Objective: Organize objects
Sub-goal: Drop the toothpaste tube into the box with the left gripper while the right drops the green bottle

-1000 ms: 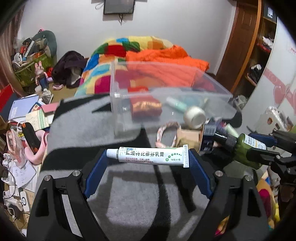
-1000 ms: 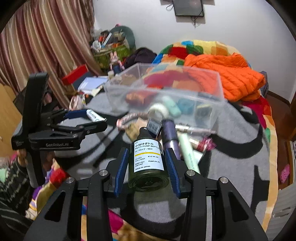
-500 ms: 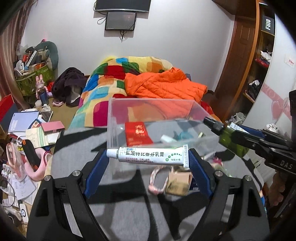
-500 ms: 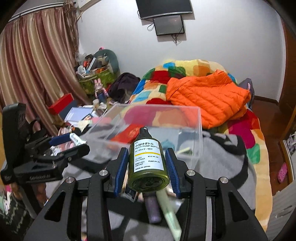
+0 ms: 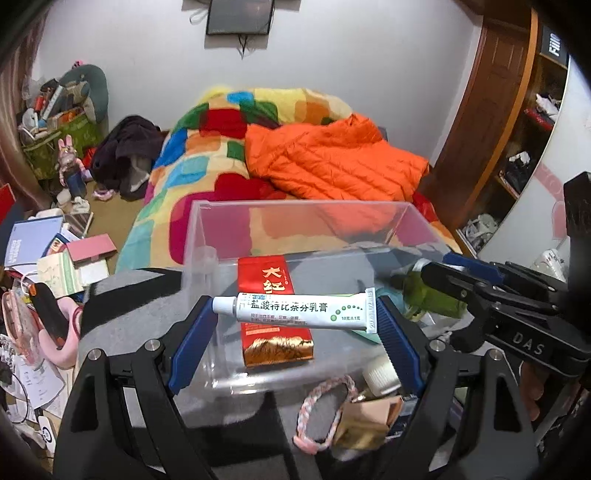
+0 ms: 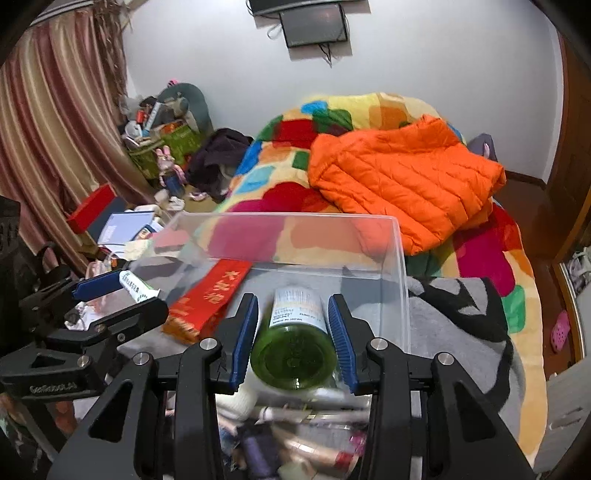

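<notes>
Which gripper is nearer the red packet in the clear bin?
Left. The left gripper, holding the ointment tube, hovers directly over the red packet; the right gripper, holding the green bottle, is beside it.

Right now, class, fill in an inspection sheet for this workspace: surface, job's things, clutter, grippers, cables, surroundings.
Surface: grey and black blanket on a bed.
Job's things: clear plastic bin holding a red packet; white ointment tube; green pump bottle.
Clutter: braided bracelet, small jar and tubes lying in front of the bin.
Grippers: left gripper grips the tube end to end; right gripper grips the bottle; both hover at the bin.
Cables: wires hang under a wall screen.
Surroundings: orange jacket on a patchwork quilt; books and boxes on the floor; striped curtain.
</notes>
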Demonstrator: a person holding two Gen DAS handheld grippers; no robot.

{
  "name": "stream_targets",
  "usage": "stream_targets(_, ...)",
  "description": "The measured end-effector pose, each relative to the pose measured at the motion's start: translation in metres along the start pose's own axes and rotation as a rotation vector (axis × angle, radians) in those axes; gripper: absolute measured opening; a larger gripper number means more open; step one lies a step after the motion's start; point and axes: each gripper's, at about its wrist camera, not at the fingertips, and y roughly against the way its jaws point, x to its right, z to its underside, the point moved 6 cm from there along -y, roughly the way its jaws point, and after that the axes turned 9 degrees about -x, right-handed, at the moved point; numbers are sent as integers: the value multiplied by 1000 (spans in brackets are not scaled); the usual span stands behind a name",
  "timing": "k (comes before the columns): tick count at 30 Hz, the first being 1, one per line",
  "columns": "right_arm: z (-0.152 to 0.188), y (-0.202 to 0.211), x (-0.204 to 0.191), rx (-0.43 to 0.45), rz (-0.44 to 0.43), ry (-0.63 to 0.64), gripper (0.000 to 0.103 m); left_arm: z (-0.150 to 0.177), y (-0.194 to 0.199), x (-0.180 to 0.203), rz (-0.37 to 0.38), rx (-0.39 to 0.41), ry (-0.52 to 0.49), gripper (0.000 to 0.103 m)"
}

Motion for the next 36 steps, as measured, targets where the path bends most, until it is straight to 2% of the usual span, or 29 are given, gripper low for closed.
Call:
stream_targets(11,1,-25,4,-82,-14,16,33,0,-33,8,13,-84,-40,86)
stream_targets(16,8,-19,2,-86,-14,37,33,4,-30,11,1,-77,-59,87)
stream_targets(20,9,-5,0,-74,-26,52,36,4,-23,9,10,-79,-51,87)
stream_targets(27,15,33,6,2,-21,55,48,10,13,7,-20,3,-61,93)
stream_targets(31,24,55,8,42,7,68,52,23,30,5,-31,27,-68,95)
stream_targets(36,45,70,14,50,37,66,53,50,33,0,-47,4,-62,95)
